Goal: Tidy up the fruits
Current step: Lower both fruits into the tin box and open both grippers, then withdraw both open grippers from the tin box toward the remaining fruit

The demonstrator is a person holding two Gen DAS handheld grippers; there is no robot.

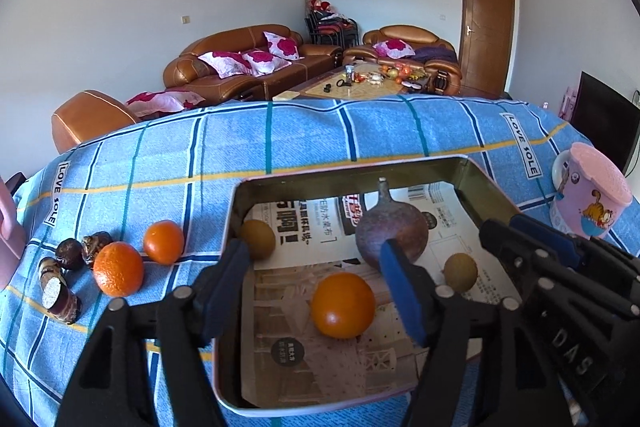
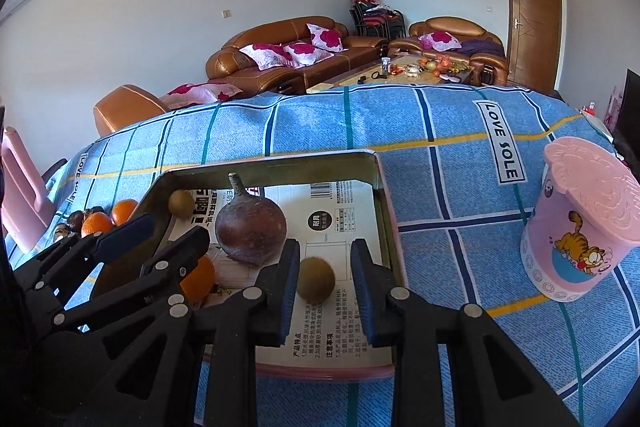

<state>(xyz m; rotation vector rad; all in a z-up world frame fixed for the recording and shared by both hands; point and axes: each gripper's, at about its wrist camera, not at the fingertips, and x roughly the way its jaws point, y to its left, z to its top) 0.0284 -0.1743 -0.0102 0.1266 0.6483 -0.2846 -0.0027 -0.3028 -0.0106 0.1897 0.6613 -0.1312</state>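
Blue checked cloth (image 1: pixel 304 143) covers the bench. A metal tray (image 1: pixel 236 211) with a pink rim sits on it, lined with printed paper.

In the tray I see four fruits:
- orange (image 1: pixel 343 305), near the front, resting on the paper
- purple fruit (image 1: pixel 390 227) with a stem, stem up, about mid-tray
- small brown fruit (image 2: pixel 316 279), front right part of the tray
- second brown fruit (image 1: pixel 258 239), by the tray's left wall, further back

Left gripper (image 1: pixel 314 267) hangs over the tray with its fingers spread wide and released. They grasp nothing. The orange lies below and between them, and neither pad touches it. In the left wrist view the right-hand finger overlaps the purple fruit, and I can't tell if they touch.

Right gripper (image 2: pixel 326 267) is beside it, over the tray's right part. Its fingers are clenched down to a narrow gap. The small brown fruit shows through that gap, but it lies on the paper and isn't gripped.

Left of the tray, two more oranges (image 1: pixel 120 269) sit on the cloth, close together. A few dark brown pieces (image 1: pixel 70 255) are just beyond them, too small to identify.

Pink cartoon cup (image 2: pixel 580 231) stands on the cloth, well right of the tray.
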